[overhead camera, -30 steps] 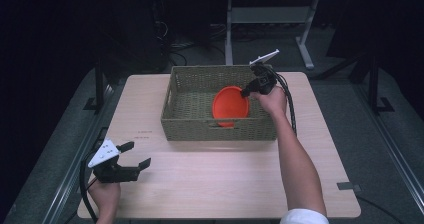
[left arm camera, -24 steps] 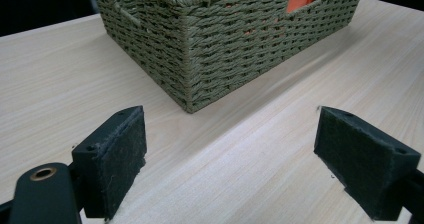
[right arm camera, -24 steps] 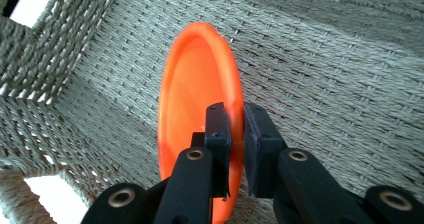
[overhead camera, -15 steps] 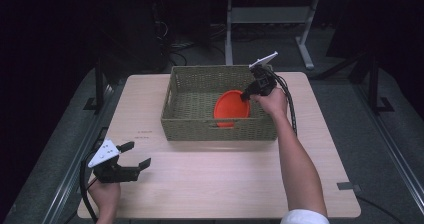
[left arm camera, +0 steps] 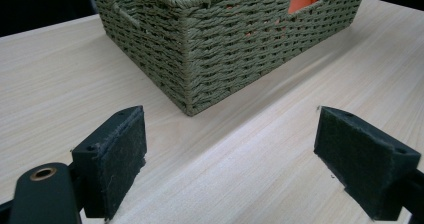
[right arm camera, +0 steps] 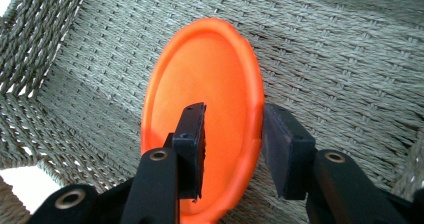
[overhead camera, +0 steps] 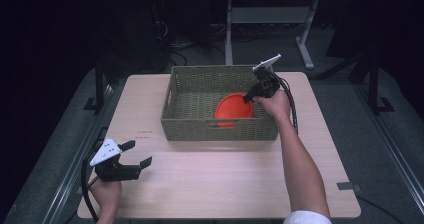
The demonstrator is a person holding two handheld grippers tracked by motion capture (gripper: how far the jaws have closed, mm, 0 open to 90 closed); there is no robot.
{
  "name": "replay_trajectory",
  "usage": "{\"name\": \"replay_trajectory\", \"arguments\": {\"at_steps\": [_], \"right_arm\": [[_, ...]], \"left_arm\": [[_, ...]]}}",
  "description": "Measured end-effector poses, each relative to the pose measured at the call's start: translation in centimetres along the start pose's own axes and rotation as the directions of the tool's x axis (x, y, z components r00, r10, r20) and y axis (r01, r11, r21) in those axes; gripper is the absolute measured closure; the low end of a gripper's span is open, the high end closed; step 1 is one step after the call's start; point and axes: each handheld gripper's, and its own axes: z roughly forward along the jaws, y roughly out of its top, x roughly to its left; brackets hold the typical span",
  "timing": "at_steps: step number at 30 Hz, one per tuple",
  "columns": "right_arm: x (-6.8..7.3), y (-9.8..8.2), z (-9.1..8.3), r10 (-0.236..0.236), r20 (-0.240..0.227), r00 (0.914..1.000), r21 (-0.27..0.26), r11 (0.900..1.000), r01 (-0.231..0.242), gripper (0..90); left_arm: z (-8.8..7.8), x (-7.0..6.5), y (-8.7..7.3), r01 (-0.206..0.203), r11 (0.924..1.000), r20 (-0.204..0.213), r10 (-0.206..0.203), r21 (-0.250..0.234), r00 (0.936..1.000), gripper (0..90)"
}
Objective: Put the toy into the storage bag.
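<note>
An orange plate (overhead camera: pixel 231 110) leans inside the green woven basket (overhead camera: pixel 220 130), against its right side. My right gripper (overhead camera: pixel 248 98) reaches down into the basket at the plate's right edge. In the right gripper view the plate (right arm camera: pixel 200 74) has its rim between the jaws of that gripper (right arm camera: pixel 233 109). They have just been opening, and the pads stand slightly off the rim. My left gripper (overhead camera: pixel 137 153) is open above the table's front left, with nothing in it. In the left gripper view it (left arm camera: pixel 230 129) faces the basket's near corner (left arm camera: pixel 230 39).
The basket stands at the back middle of the light wooden table (overhead camera: pixel 225 184). A person's right forearm (overhead camera: pixel 300 164) crosses the table's right half up to the basket. Dark floor and metal stands lie beyond the table.
The right gripper's jaws have parted around the plate's rim, and the plate has settled a little lower in the basket. The left gripper has not moved.
</note>
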Motion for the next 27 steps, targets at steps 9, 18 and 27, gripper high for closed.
{"name": "replay_trajectory", "arguments": {"at_steps": [9,18,27], "right_arm": [[0.7,-0.1,-0.8,-0.023,-0.037,0.999,-0.033,0.999,0.022,61.8],[0.9,-0.6,-2.0,-0.042,-0.078,0.996,-0.077,0.996,0.036,56.0],[1.2,-0.8,-2.7,-0.057,-0.117,0.9915,-0.099,0.994,0.045,44.1]], "left_arm": [[-0.1,-0.2,0.0,-0.002,1.0,0.003,0.002,0.0,1.0,12.6],[-0.3,-0.2,-0.1,-0.002,1.0,0.0,0.002,0.0,1.0,12.7],[-0.4,-0.2,-0.1,-0.001,1.0,0.002,0.001,-0.001,1.0,12.6]]}}
